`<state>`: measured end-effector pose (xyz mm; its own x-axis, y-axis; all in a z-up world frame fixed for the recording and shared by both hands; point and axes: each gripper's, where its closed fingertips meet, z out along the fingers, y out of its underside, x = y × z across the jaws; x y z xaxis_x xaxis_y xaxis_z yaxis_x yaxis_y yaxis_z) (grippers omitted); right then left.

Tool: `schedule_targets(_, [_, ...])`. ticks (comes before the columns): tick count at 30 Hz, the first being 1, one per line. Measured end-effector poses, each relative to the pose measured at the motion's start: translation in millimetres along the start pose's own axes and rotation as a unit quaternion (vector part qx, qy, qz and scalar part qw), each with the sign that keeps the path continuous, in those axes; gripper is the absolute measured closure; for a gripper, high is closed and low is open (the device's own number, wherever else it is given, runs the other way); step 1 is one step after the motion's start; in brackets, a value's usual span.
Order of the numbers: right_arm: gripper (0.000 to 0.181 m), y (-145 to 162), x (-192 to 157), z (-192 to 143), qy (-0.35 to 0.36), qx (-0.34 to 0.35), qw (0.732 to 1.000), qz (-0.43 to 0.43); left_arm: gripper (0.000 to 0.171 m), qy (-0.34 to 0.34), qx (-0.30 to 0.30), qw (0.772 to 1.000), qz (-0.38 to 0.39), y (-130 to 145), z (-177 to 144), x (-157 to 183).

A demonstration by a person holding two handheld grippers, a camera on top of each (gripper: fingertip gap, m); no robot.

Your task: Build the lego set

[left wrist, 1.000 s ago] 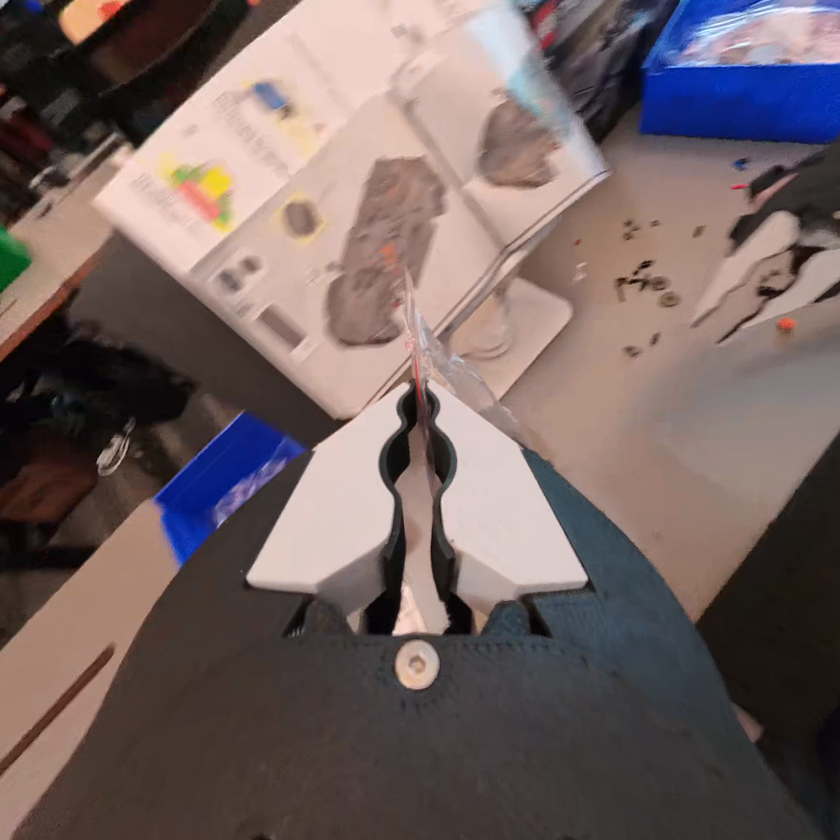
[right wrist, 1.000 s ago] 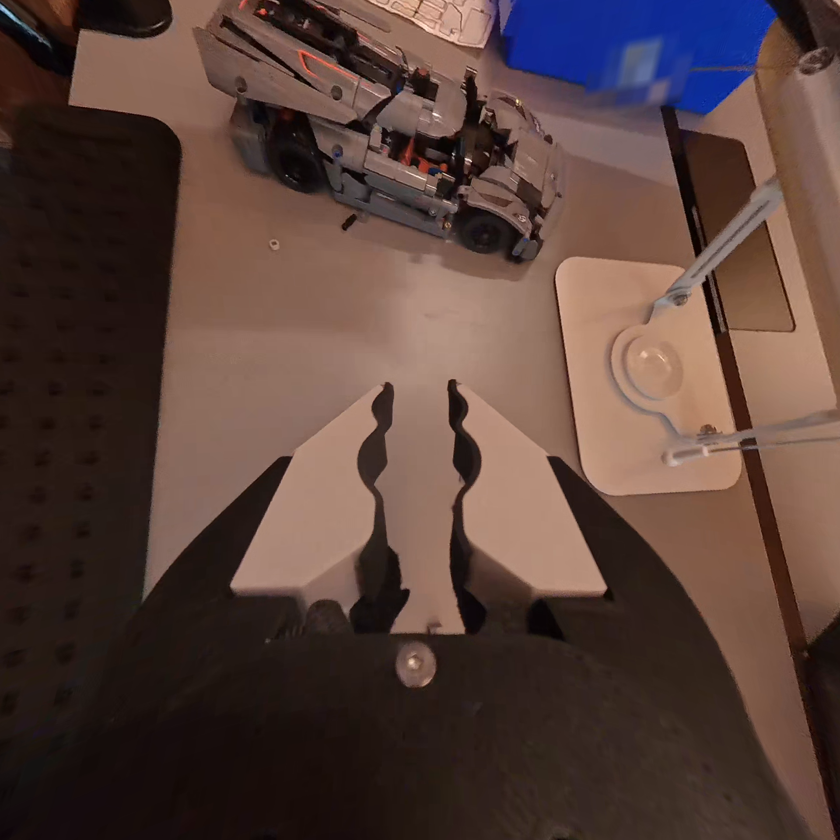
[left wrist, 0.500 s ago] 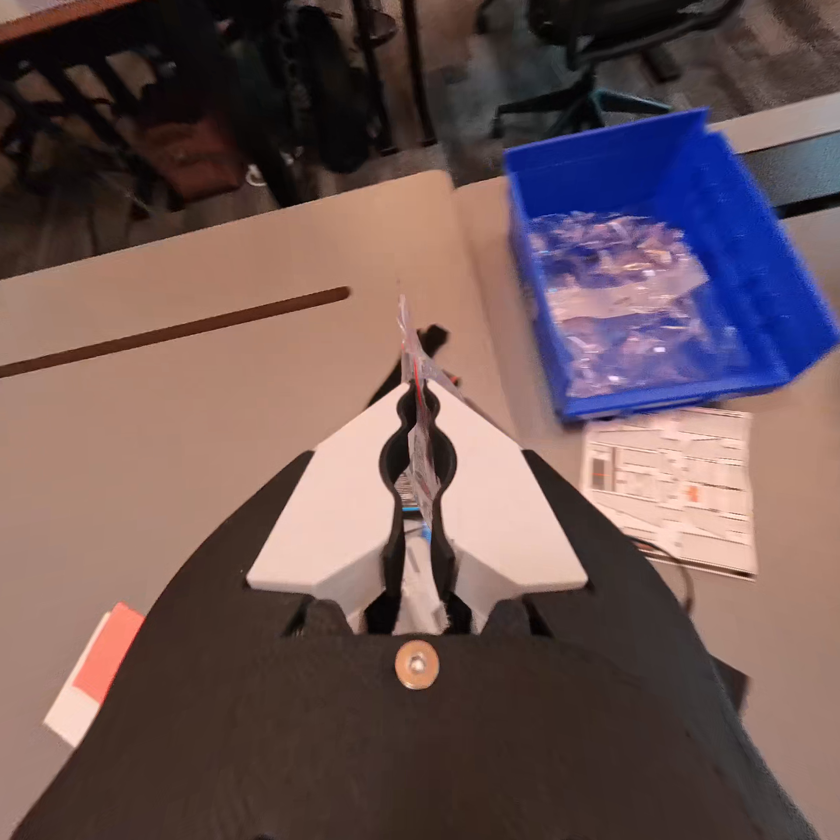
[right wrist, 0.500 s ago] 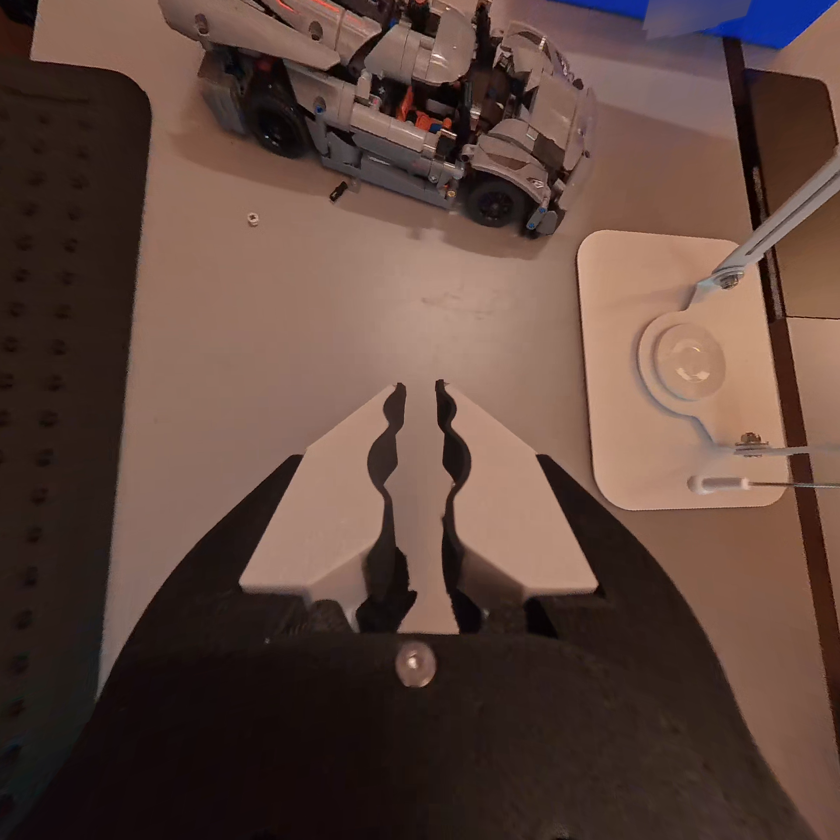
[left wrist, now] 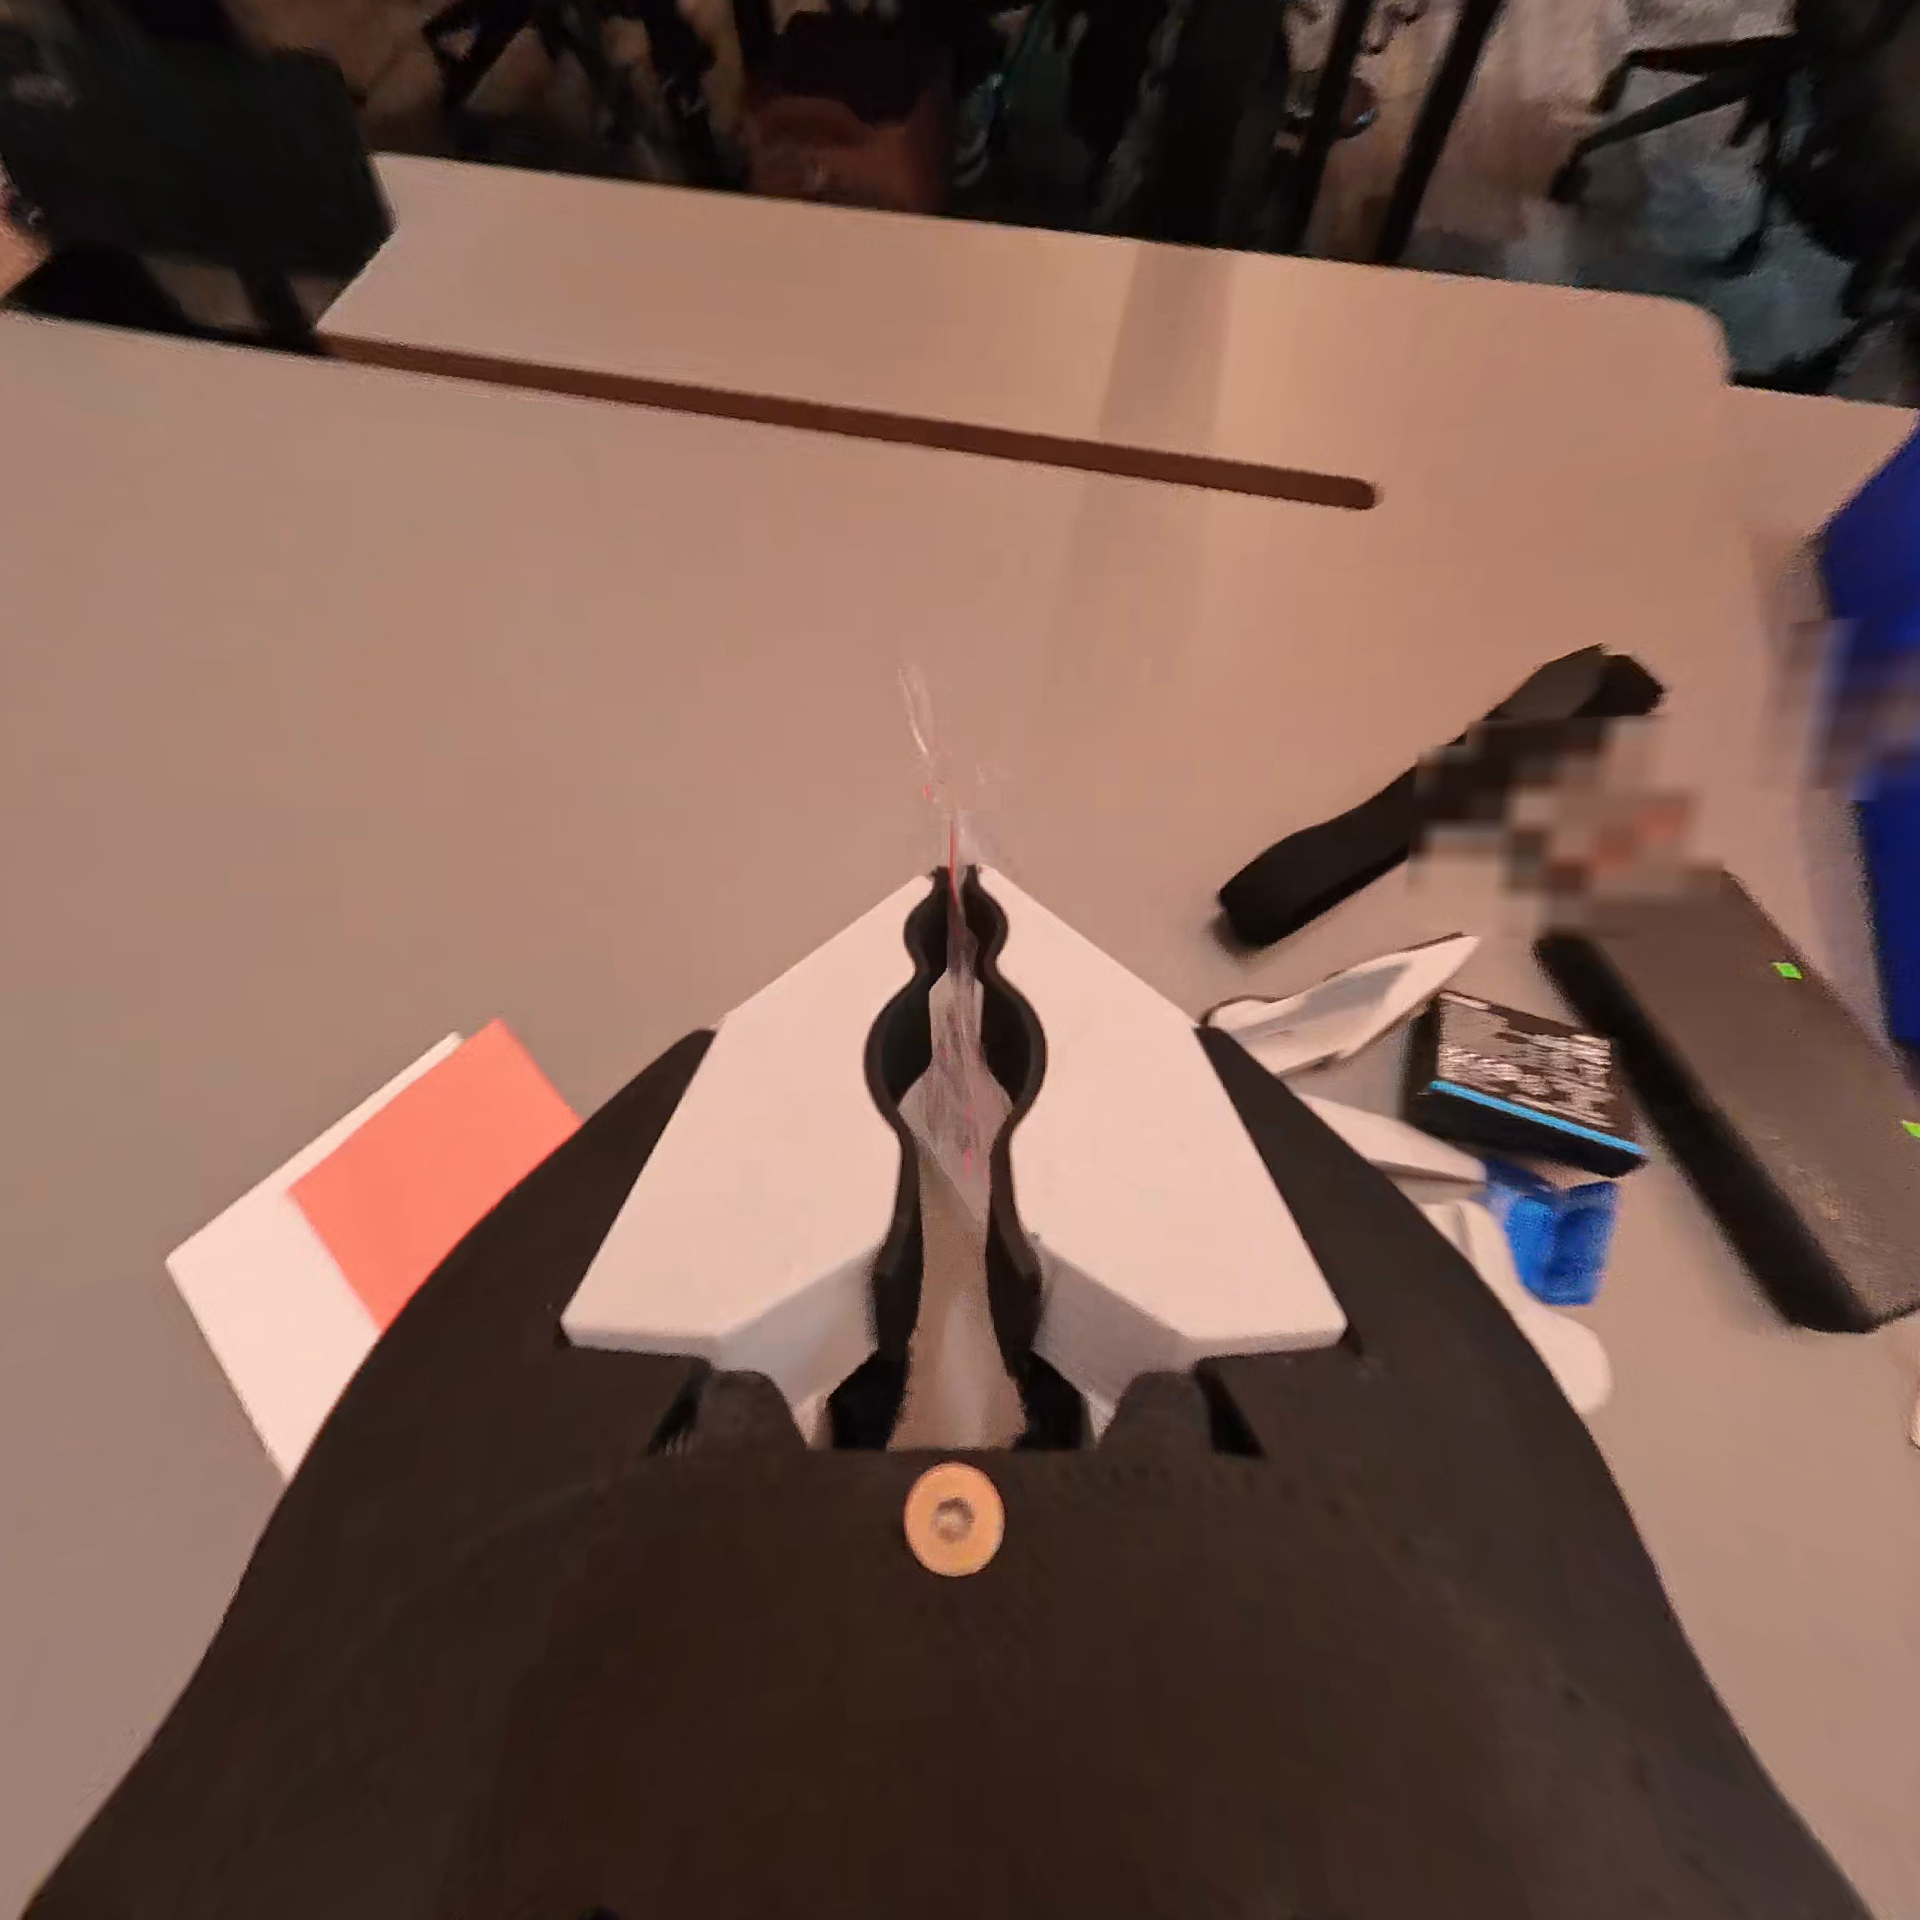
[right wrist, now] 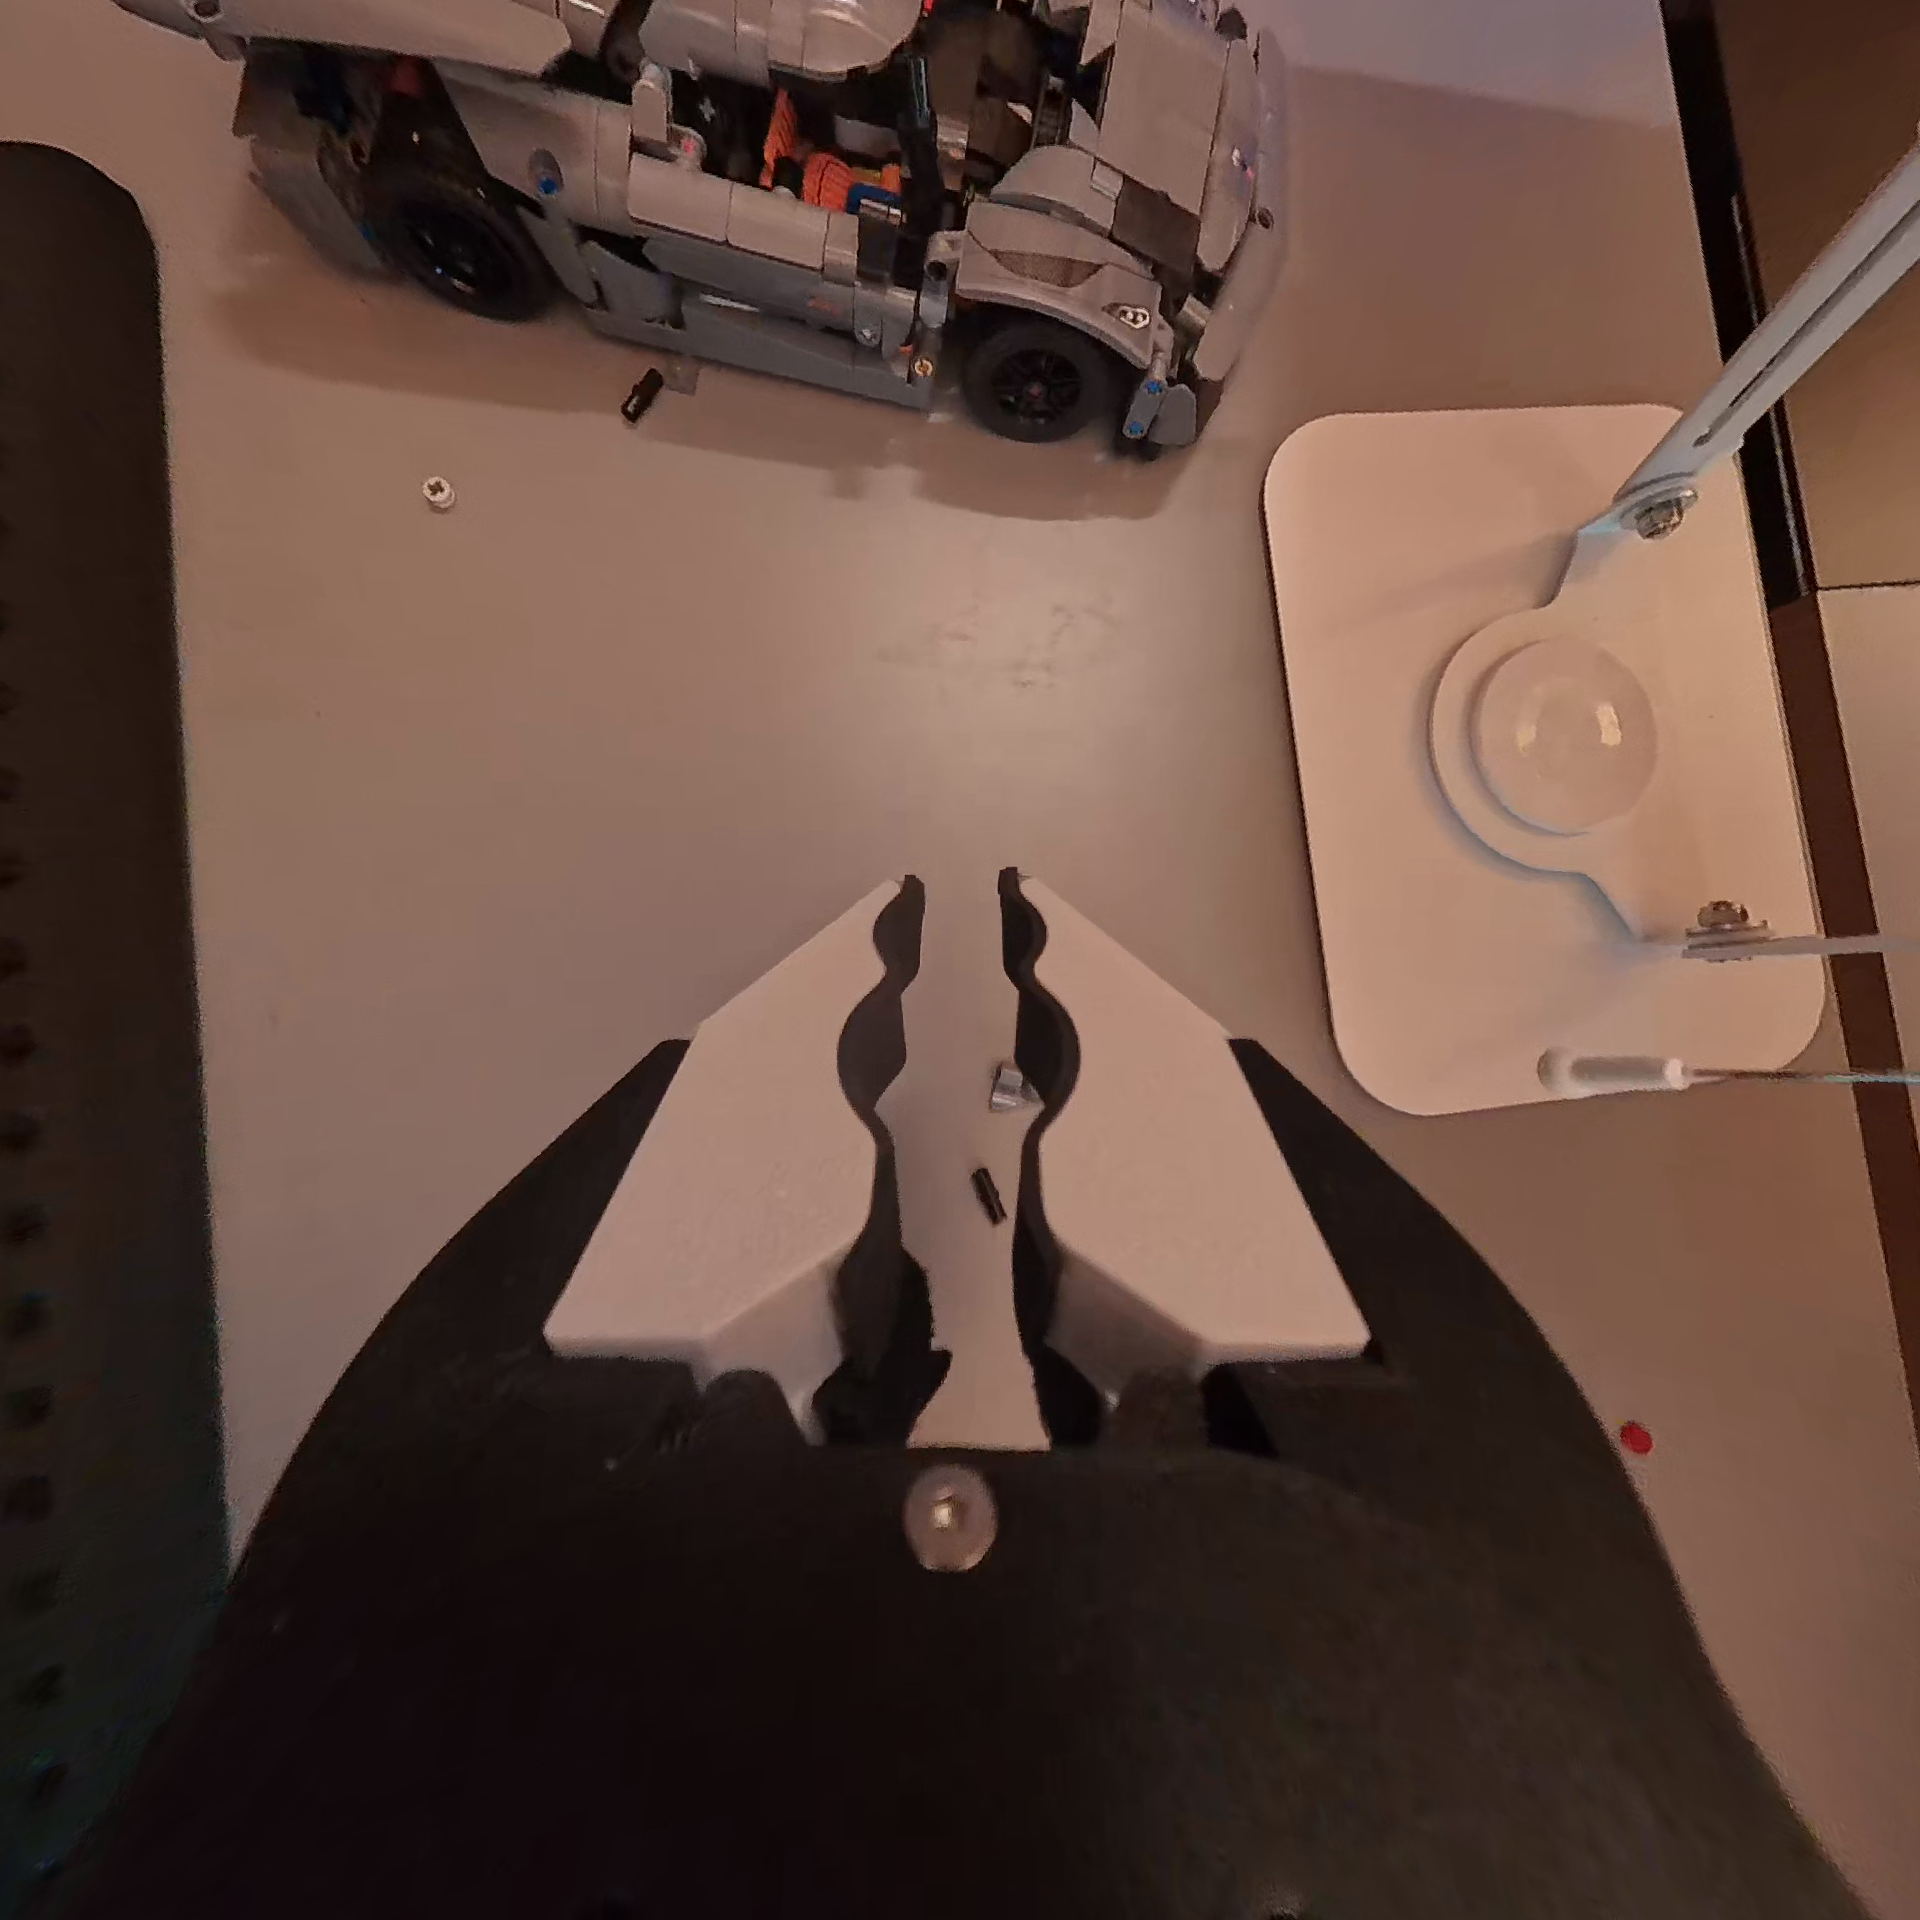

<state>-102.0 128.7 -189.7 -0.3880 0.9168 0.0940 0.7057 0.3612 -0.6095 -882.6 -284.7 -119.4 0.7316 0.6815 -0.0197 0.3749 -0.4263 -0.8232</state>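
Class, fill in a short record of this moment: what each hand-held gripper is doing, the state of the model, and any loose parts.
left hand-held gripper: shut on clear plastic bag, above table
right hand-held gripper: open, empty, above table
lego car: grey, partly built, on its wheels
loose parts: small grey piece and black pin on the table, seen between the right fingers

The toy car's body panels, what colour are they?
Grey, on the toy car, with orange parts showing inside. The right wrist view shows it best.

left gripper (left wrist: pixel 954 883): swung from the blue bin to bare table (left wrist: pixel 520 675)
right gripper (right wrist: pixel 958 883): lower, nearer the car (right wrist: pixel 831 208)
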Motion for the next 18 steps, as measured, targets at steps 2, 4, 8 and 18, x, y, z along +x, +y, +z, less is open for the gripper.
schedule_targets(2, [0.167,4,0,-7,0.009,-0.004,1.0,0.003,0.17,-0.025,-0.01,1.0,-0.011,14,0,-12])
schedule_targets(4, [0.165,12,4,-18,0.028,-0.018,0.999,0.009,0.159,-0.118,-0.069,0.99,-0.032,36,-6,-38])
schedule_targets(8, [0.159,25,14,-52,0.065,-0.016,0.997,0.04,0.111,-0.22,-0.086,0.972,-0.012,26,-29,-51])
schedule_targets(18, [0.151,77,14,-139,0.136,0.021,0.983,0.12,0.137,-0.166,0.108,0.953,0.231,-117,-97,147])
